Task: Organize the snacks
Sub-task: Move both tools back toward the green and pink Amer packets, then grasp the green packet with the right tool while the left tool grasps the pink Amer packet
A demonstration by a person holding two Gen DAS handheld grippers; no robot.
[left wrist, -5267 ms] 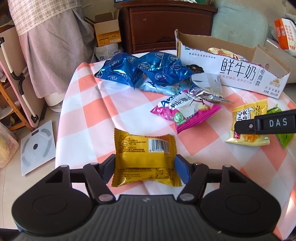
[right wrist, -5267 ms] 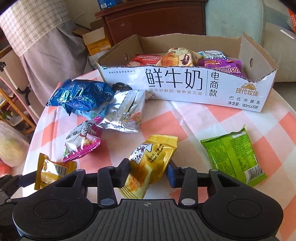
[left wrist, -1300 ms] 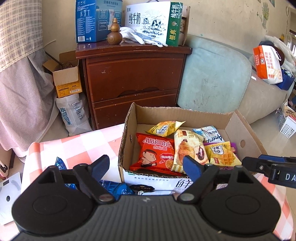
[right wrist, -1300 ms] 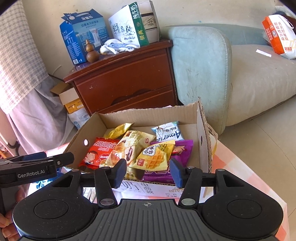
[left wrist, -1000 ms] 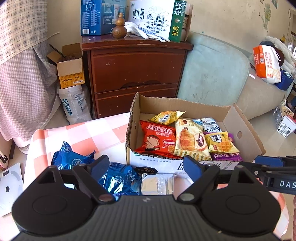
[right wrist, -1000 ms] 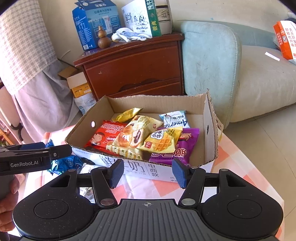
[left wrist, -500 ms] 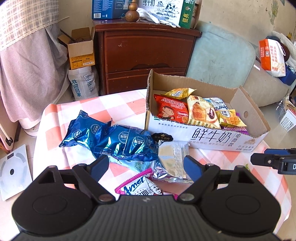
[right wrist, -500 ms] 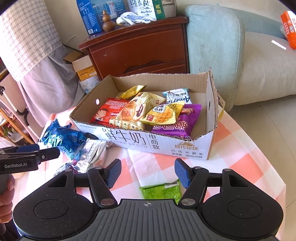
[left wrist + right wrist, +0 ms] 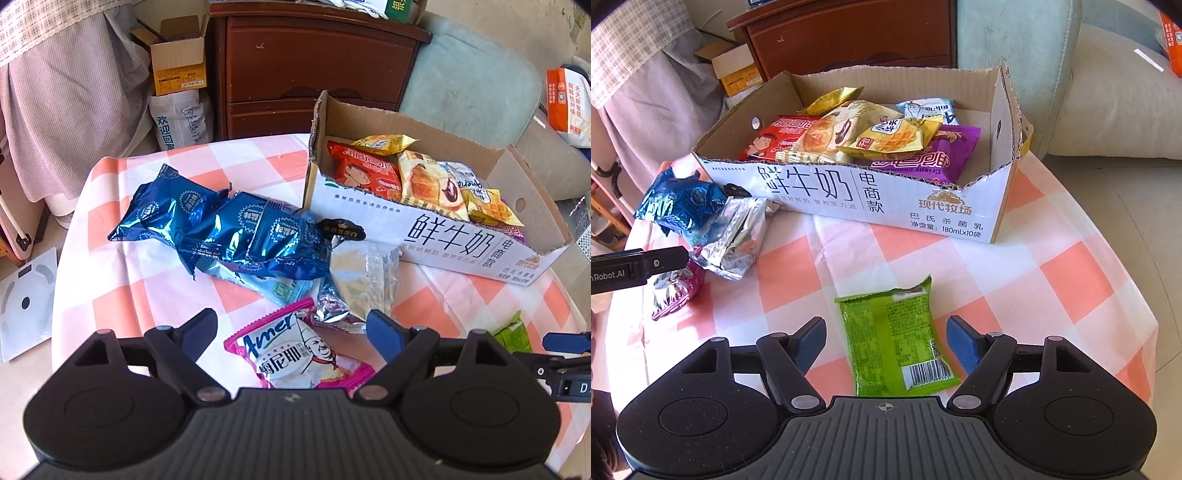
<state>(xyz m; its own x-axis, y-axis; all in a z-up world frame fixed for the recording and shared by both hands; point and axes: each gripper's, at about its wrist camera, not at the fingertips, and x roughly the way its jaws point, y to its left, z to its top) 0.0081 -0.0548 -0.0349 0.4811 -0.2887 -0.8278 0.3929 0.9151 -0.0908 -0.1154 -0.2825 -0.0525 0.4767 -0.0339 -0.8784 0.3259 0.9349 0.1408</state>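
Green packet (image 9: 894, 339) lies untouched between opening right gripper (image 9: 885, 341) jaws

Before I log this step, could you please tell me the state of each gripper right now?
Left gripper: open, holding nothing, pink snack packet between its fingers.
Right gripper: opening, holding nothing, green snack packet between its fingers.

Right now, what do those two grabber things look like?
Each is black plastic: a ribbed middle plate, two rounded lobes with round discs, and silver screws at the finger joints. The left gripper and the right gripper both have two slim black fingers tipped with blue pads. White lettering runs along their sides. No cables show.
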